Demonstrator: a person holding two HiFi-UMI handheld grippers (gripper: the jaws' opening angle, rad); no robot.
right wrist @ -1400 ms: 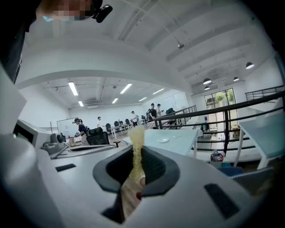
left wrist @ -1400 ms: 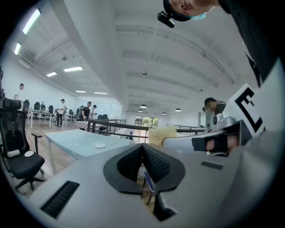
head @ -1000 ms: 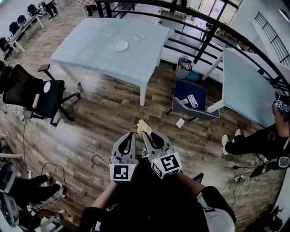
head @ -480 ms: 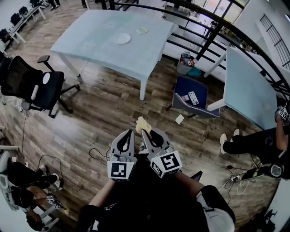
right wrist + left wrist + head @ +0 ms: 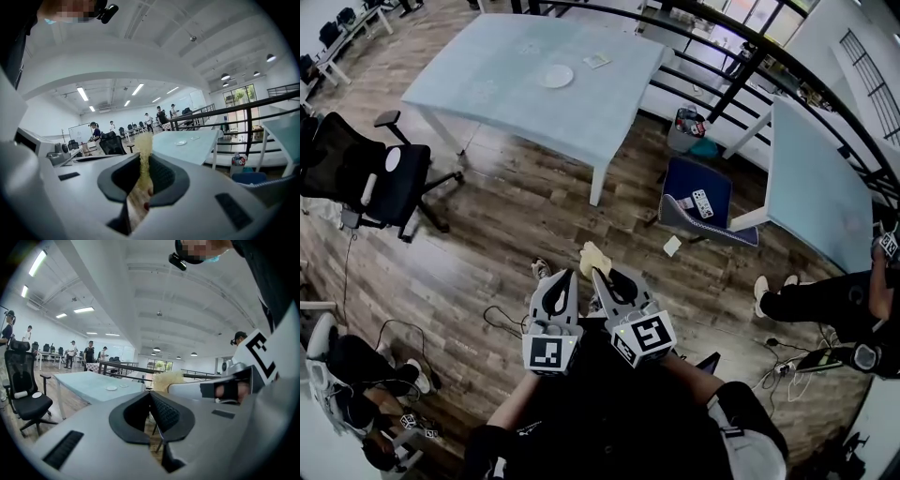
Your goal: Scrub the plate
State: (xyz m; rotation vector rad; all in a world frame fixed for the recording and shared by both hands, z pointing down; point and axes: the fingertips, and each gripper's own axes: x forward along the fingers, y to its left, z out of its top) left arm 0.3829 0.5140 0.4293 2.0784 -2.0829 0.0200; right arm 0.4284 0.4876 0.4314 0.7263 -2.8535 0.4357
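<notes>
Sponge [image 5: 596, 258] sits clamped in the right gripper [image 5: 602, 277]; the left gripper [image 5: 563, 281] is clenched on nothing. Plate [image 5: 555, 76] lies on the tabletop [image 5: 483, 70], well apart.

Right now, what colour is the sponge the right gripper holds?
Pale yellow sponge, clearest in right gripper view.

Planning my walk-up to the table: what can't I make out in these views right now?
The plate, head view: too small and far; dirt unreadable.
The flat item beside it, head view: too small to identify.
The yellow sponge, right gripper view: lower part hidden inside the right tongs.
</notes>
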